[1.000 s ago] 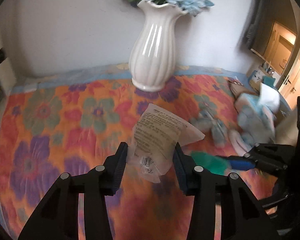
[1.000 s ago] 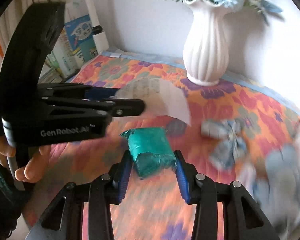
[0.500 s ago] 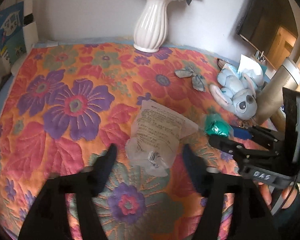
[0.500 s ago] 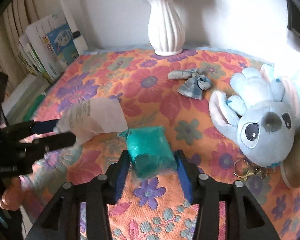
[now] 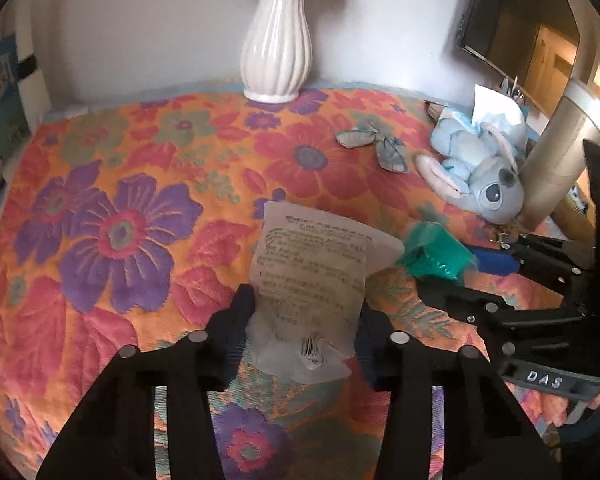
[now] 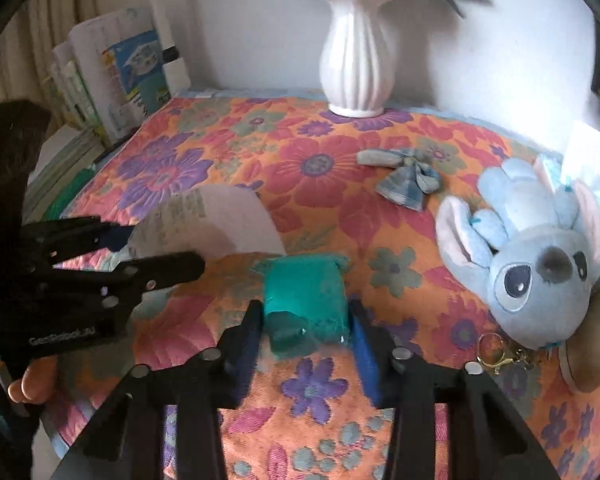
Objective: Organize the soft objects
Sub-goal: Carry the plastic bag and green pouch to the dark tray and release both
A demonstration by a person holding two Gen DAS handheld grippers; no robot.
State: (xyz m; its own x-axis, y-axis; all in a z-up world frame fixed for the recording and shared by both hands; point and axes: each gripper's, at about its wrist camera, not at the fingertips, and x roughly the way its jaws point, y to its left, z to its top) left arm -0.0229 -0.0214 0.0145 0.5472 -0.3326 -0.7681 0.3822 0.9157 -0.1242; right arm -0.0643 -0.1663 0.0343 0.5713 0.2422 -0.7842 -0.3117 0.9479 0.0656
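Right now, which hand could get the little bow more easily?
Probably right. The bow lies just beyond the right tongs, though they're closing on a green packet. The left tongs, closing on a white packet, sit farther away.

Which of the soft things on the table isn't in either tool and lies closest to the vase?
The grey-blue fabric bow, loose on the floral cloth between the white vase and the blue plush toy.

One clear plastic packet printed with text, one teal plastic-wrapped soft bundle, and that's two packets up. One pale blue plush toy with big pink-lined ears, one grey-blue checked fabric bow. One white ribbed ceramic vase of blue flowers. One gold key ring. Two black grippers.
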